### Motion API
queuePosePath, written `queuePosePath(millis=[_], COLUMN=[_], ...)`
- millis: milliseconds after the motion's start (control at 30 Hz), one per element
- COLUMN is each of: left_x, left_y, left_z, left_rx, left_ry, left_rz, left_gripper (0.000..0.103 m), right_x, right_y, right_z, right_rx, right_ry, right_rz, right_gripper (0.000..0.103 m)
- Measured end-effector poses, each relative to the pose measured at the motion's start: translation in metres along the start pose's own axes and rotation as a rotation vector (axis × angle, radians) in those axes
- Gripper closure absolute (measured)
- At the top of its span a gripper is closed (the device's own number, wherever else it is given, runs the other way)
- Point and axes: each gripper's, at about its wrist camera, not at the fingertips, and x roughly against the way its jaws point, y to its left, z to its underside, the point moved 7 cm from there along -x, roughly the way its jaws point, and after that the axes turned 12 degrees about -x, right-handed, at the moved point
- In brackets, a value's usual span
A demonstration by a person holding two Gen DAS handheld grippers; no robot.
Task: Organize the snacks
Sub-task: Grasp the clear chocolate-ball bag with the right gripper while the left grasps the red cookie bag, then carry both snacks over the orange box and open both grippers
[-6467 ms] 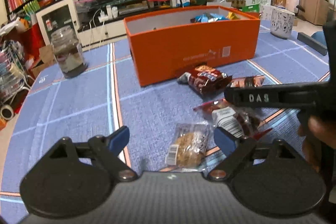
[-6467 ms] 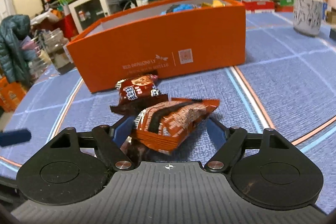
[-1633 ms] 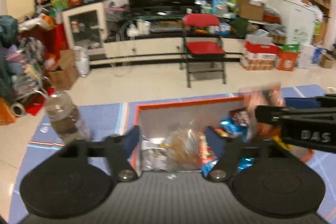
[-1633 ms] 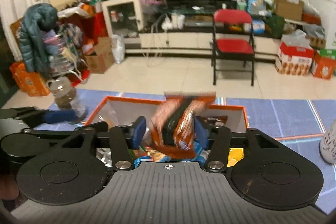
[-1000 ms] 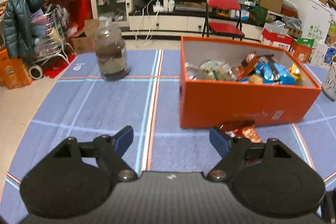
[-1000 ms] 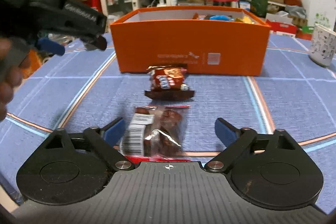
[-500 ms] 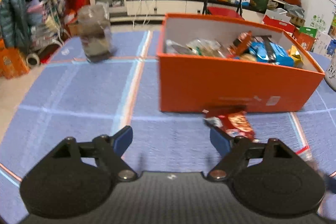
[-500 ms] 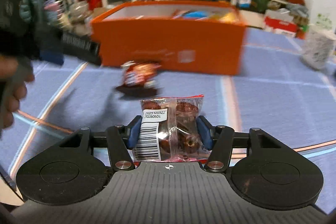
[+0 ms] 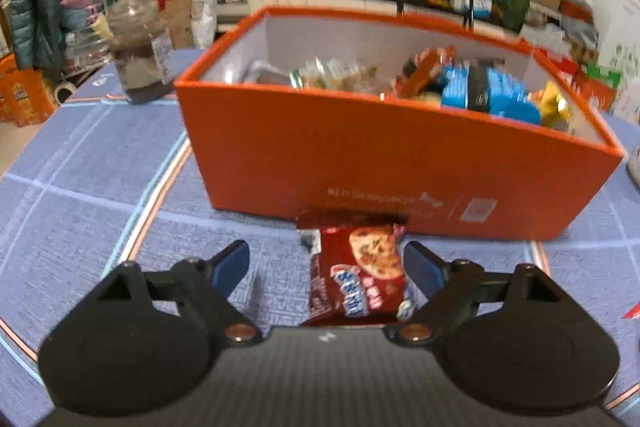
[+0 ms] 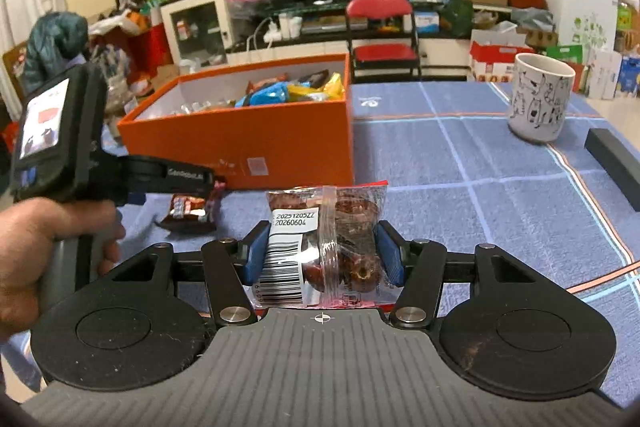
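Readable text, as I see it from the right wrist camera — white label on the clear snack bag (image 10: 320, 247) clamped between my right gripper (image 10: 322, 253) fingers: "20251205ZZ" over "20260604", barcode below, digits too small. Orange box (image 10: 256, 143), ahead-left: print blurred. From the left wrist camera — cookie packet (image 9: 356, 275) between my left gripper (image 9: 326, 265) fingers: white lettering, illegible.

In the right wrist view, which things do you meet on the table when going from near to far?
Clear packet with barcode label held in the right hand-held gripper → dark red cookie packet → orange box → red folding chair.
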Motion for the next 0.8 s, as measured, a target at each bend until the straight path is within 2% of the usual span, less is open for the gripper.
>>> queuePosePath(millis=[33, 167, 233, 267, 300, 333, 433, 700, 800], left_x=[-0.001, -0.023, -0.027, -0.025, -0.023, -0.019, -0.01, 0.057, 0.08], left_y=[0.0, -0.01, -0.015, -0.016, -0.017, -0.017, -0.013, 0.004, 0.014], left_z=[0.0, 0.009, 0.014, 0.015, 0.015, 0.015, 0.017, 0.015, 0.012], left_rx=[0.008, -0.008, -0.064, -0.075, -0.083, -0.096, -0.103, -0.227, -0.227], left_ry=[-0.003, 0.069, 0.05, 0.028, 0.012, 0.005, -0.001, -0.128, -0.157], left_rz=[-0.004, 0.028, -0.002, -0.002, 0.009, 0.014, 0.05, 0.023, 0.036], left_gripper=[0.017, 0.017, 0.02, 0.028, 0.05, 0.052, 0.053, 0.053, 0.053], right_x=[0.0, 0.003, 0.002, 0.002, 0.002, 0.003, 0.004, 0.009, 0.012], right_y=[-0.002, -0.001, -0.003, -0.003, -0.004, -0.004, -0.004, 0.008, 0.015], right_z=[-0.001, -0.004, -0.007, -0.008, -0.008, -0.009, -0.012, -0.015, -0.017], right_rx=[-0.011, -0.039, -0.042, -0.048, -0.049, -0.046, -0.04, -0.008, -0.002], right_ry=[-0.003, -0.008, -0.01, -0.01, -0.012, -0.016, -0.032, -0.068, -0.076], right_rz=[-0.003, -0.022, -0.023, -0.024, -0.025, -0.024, -0.016, -0.011, -0.021], right_gripper=[0.06, 0.059, 0.059, 0.059, 0.059, 0.059, 0.059, 0.06, 0.06])
